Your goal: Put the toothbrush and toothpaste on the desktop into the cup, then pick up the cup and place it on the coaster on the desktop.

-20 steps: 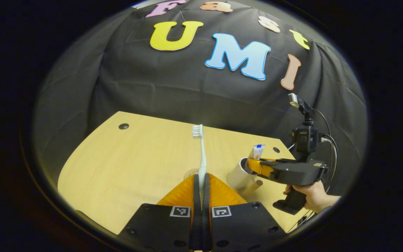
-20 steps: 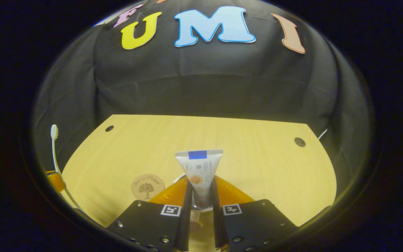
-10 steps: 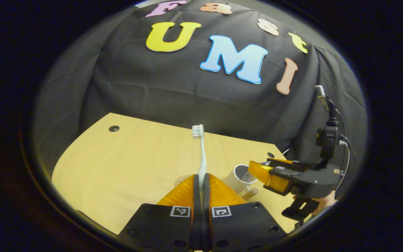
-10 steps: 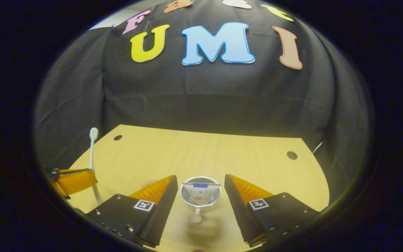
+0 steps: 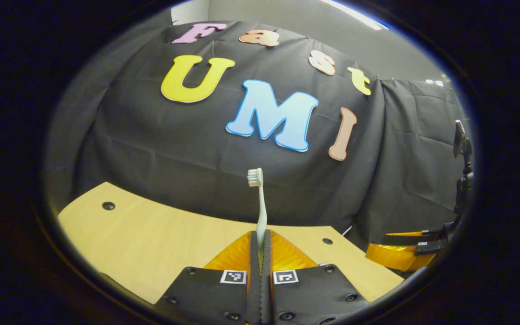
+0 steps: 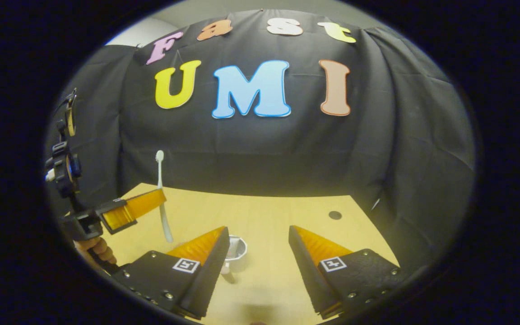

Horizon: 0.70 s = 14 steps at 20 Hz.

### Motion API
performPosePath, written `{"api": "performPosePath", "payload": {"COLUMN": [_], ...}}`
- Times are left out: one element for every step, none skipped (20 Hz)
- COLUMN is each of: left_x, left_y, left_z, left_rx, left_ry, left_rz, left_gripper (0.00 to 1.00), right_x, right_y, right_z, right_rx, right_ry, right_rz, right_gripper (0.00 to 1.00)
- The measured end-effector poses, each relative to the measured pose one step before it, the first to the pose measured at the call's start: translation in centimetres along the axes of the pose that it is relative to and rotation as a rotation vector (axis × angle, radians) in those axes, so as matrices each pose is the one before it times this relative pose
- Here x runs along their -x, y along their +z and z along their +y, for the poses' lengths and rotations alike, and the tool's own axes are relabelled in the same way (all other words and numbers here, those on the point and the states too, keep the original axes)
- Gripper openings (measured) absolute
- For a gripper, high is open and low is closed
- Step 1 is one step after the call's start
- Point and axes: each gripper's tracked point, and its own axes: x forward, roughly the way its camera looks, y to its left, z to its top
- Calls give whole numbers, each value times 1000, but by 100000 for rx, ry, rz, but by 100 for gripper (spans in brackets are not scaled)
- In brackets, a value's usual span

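Observation:
A white toothbrush [image 5: 260, 205] stands upright, bristles on top, with my left gripper [image 5: 260, 234] shut on its handle above the wooden desktop [image 5: 151, 239]. In the right gripper view that left gripper [image 6: 158, 201] hangs at the left with the toothbrush [image 6: 160, 189], up and to the left of the white cup [image 6: 237, 247]. The cup stands on the desktop, partly hidden behind a finger of my right gripper [image 6: 258, 232], which is open above it. Whatever is inside the cup is hidden from here. My right gripper's orange finger [image 5: 393, 257] also shows low on the right in the left gripper view.
A person's hand [image 6: 94, 248] holds the left gripper's grip. The desktop has small round holes [image 6: 335, 215] [image 5: 108, 206] near its far corners. Black cloth walls the booth behind the desk edge.
The right gripper opened, left the toothpaste in the cup, then drew up and back. The left gripper lifted and moved toward the cup, still gripping the toothbrush.

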Motion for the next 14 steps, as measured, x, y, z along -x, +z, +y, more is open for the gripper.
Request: {"api": "performPosePath", "payload": {"left_x": [-890,-780,-733,-970,-811,-948,-703,-900,-735,-668,-482,-320,-266,-221], "left_y": [21,56,-53,-221,-442,-502,-479,-227,-710,-566,-641,-674,-814,-712], "left_z": [-321,-404,-440,-398,-219,-229,-266,-513,-94,-224,-194,31,73,-7], "left_rx": [-293,-444,38,186,177,119,94,-255,-181,485,1136,987,596,255], "left_ry": [-1631,-1146,-1820,-1048,-933,-1114,-971,-1158,-437,-949,-1165,-508,-141,-58], "left_rz": [-1067,-1354,-1107,-753,-293,-1,235,1056,924,637,806,1149,1612,1092], "left_gripper": [7,7,7,7,7,7,7,7,7,7,6,7,7,7], "right_x": [539,496,455,267,283,168,195,126,84,-16,-56,-50,-34,-75], "right_y": [-283,-402,-469,-517,-552,-437,-443,-207,-232,-106,-144,-26,-34,128], "right_z": [-598,-464,-484,-336,-231,-234,-351,-155,-186,-85,-165,-155,-24,35], "right_rx": [-880,-910,-912,-971,-874,-686,-590,-642,-623,-356,-190,-236,-459,-495], "right_ry": [-1671,-1515,-1207,-1091,-742,-870,-894,-552,-392,-351,-340,-273,61,149], "right_rz": [453,869,975,1466,1271,1367,1046,549,757,404,509,471,137,24], "right_gripper": [82,82,82,82,82,82,82,82,82,82,82,82,82,82]}}
